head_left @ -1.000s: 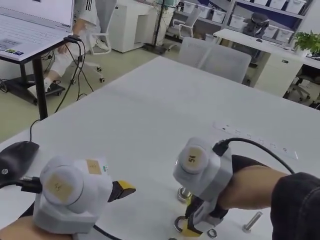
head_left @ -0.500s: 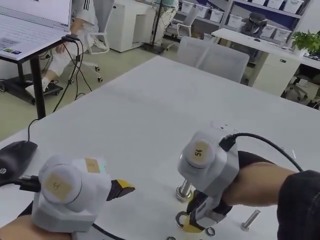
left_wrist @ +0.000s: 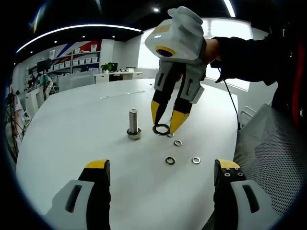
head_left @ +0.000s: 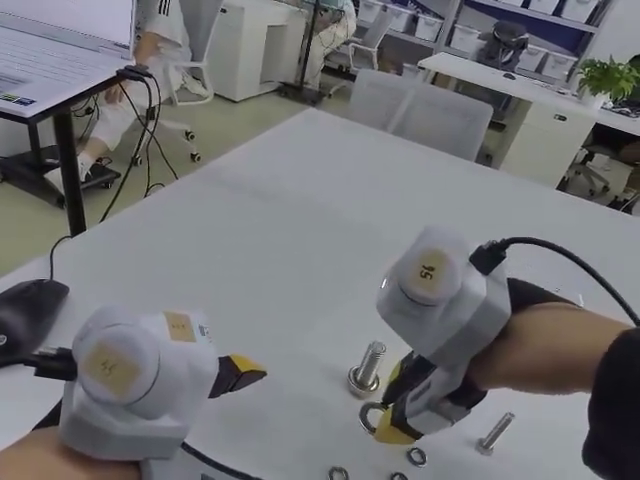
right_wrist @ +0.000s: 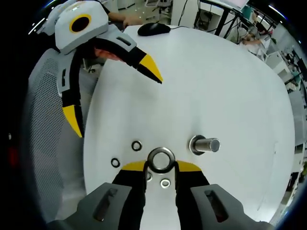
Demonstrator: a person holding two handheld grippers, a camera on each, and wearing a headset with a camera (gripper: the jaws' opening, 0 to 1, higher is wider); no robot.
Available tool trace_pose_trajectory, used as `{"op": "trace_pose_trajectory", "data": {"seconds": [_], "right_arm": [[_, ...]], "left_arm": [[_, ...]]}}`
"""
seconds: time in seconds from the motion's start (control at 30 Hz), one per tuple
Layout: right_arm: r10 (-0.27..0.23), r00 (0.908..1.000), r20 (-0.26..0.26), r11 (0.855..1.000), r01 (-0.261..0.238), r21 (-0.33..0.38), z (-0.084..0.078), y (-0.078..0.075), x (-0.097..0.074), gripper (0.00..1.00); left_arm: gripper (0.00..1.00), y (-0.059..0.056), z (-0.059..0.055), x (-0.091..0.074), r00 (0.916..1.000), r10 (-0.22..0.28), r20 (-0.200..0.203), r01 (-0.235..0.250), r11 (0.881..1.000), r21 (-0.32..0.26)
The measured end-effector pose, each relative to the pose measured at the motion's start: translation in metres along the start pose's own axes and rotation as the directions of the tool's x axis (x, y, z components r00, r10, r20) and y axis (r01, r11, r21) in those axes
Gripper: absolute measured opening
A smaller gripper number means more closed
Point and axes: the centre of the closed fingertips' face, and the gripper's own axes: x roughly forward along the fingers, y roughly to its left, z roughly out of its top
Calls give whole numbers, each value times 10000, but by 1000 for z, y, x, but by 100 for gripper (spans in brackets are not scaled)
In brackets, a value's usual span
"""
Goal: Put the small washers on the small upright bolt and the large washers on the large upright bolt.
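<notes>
**Holding a large washer (right_wrist: 161, 150) just beside the large upright bolt (left_wrist: 133, 125)**

The work sits on a broad white table (head_left: 300, 220), bare and matte, in an open office. A laptop (head_left: 60, 50) stands on a black desk (head_left: 80, 170) to the person's left. A grey chair (head_left: 425, 115) is at the table's far edge, with shelves of bins (head_left: 470, 25) and a plant (head_left: 610, 80) behind. A black mouse (head_left: 25, 305) lies at the table's left edge.

The bolt stands head down, its long axis vertical and the threaded shank pointing up. The right gripper (head_left: 383, 428) has its yellow-tipped fingers closed on the washer's rim. The ring lies flat, hole facing up, just beside the bolt and not over it. Whether it is clear of the tabletop is hard to judge.

A smaller bolt (head_left: 493, 433) lies on its side to the right, its long axis slanting away from the person. Three small washers (left_wrist: 178, 143) lie flat on the table between the grippers. The left gripper (left_wrist: 161, 165) hovers with its fingers wide apart, holding nothing, pointed toward the bolt.
</notes>
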Motion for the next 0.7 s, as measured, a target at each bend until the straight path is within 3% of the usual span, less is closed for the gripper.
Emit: {"op": "trace_pose_trajectory", "data": {"seconds": [0.2, 0.4, 0.7], "right_arm": [[-242, 9996, 149, 9997, 244, -79, 4, -8, -15, 23], [-626, 9973, 382, 9980, 628, -42, 10, -25, -28, 23], [-953, 9934, 638, 9954, 957, -33, 20, -43, -35, 23]], "left_arm": [[90, -1, 0, 2, 10000, -43, -12, 43, 10000, 14], [90, 0, 0, 3, 10000, -52, -15, 52, 10000, -30], [90, 1, -2, 4, 10000, -62, -79, 61, 10000, -62]]}}
